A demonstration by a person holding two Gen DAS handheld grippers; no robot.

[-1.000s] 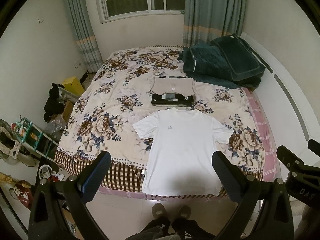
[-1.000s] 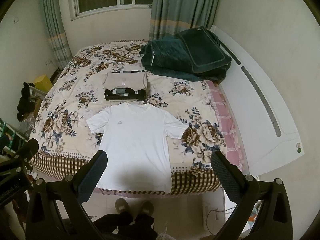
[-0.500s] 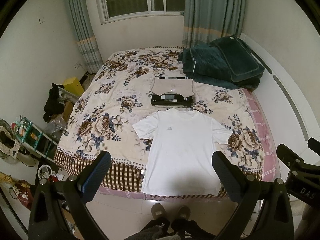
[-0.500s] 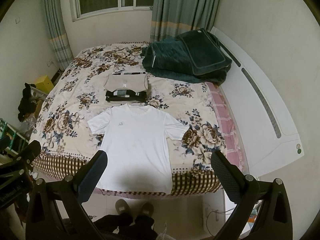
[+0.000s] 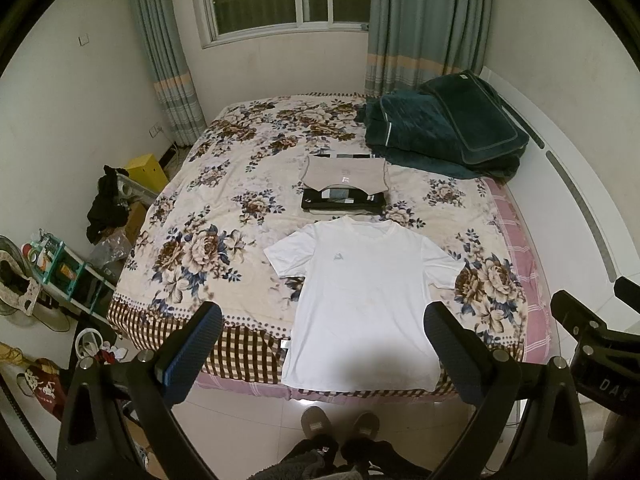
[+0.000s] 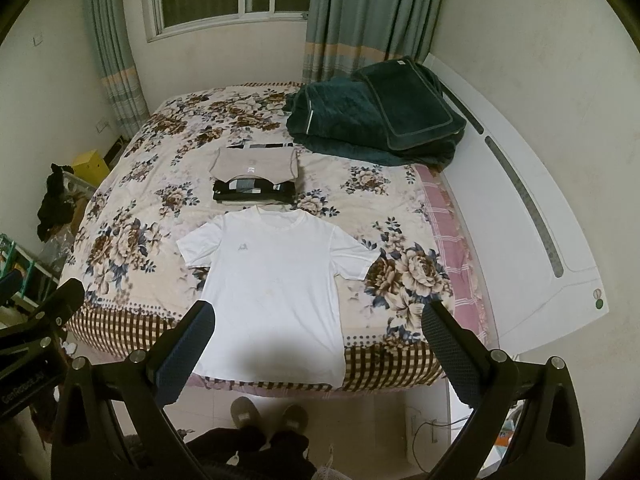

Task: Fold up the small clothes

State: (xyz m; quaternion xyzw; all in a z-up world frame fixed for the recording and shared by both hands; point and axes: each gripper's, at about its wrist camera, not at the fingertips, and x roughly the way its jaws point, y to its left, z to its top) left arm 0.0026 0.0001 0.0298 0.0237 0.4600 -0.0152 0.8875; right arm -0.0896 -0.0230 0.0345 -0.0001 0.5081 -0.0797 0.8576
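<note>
A white T-shirt [image 5: 364,288] lies flat, face up, on the floral bed [image 5: 208,216], its hem hanging over the near edge; it also shows in the right wrist view [image 6: 276,288]. Behind its collar sits a stack of folded clothes [image 5: 344,190], beige on top of black, also seen in the right wrist view [image 6: 256,178]. My left gripper [image 5: 320,340] is open and empty, held high above the near edge of the bed. My right gripper [image 6: 318,336] is open and empty, likewise above the shirt's hem. Each gripper shows at the edge of the other's view.
A dark green blanket [image 5: 444,128] is piled at the far right of the bed. A white headboard [image 6: 532,216] runs along the right. Clutter, a yellow box [image 5: 146,170] and a shelf stand on the floor at left. The person's slippers [image 5: 340,428] are below.
Both views have shifted only slightly. The shirt and the stack have not moved, and both grippers stay open.
</note>
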